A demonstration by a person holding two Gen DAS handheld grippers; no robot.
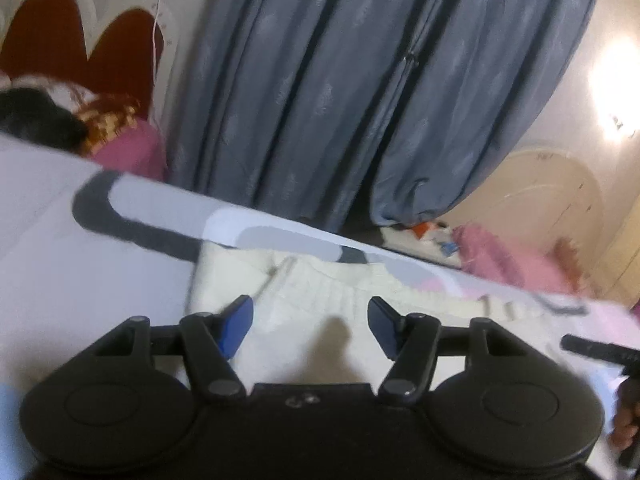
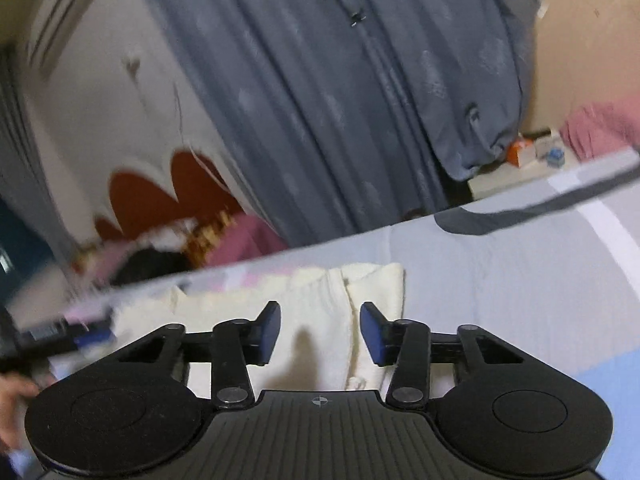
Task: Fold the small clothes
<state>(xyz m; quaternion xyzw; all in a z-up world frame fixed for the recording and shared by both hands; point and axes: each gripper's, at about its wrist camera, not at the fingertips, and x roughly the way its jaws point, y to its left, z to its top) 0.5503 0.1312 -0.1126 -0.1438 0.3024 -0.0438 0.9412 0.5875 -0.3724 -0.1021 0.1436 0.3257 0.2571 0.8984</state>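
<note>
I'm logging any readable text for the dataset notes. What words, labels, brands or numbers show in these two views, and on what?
None can be read.
Small boxes on the ledge below the blue curtain: print too blurred to read.
White knit garment, bedsheet, left gripper and right gripper: no lettering visible.

This is a bedroom in a home. A bed (image 1: pixel 80 280) with a pale sheet patterned in grey bands lies under the left claw (image 1: pixel 310 326). Long blue-grey curtains (image 1: pixel 320 80) hang straight ahead of it. Up to its left stands a white headboard with dark red scalloped panels (image 1: pixel 52 36), with pink bedding (image 1: pixel 128 152) piled below.
</note>
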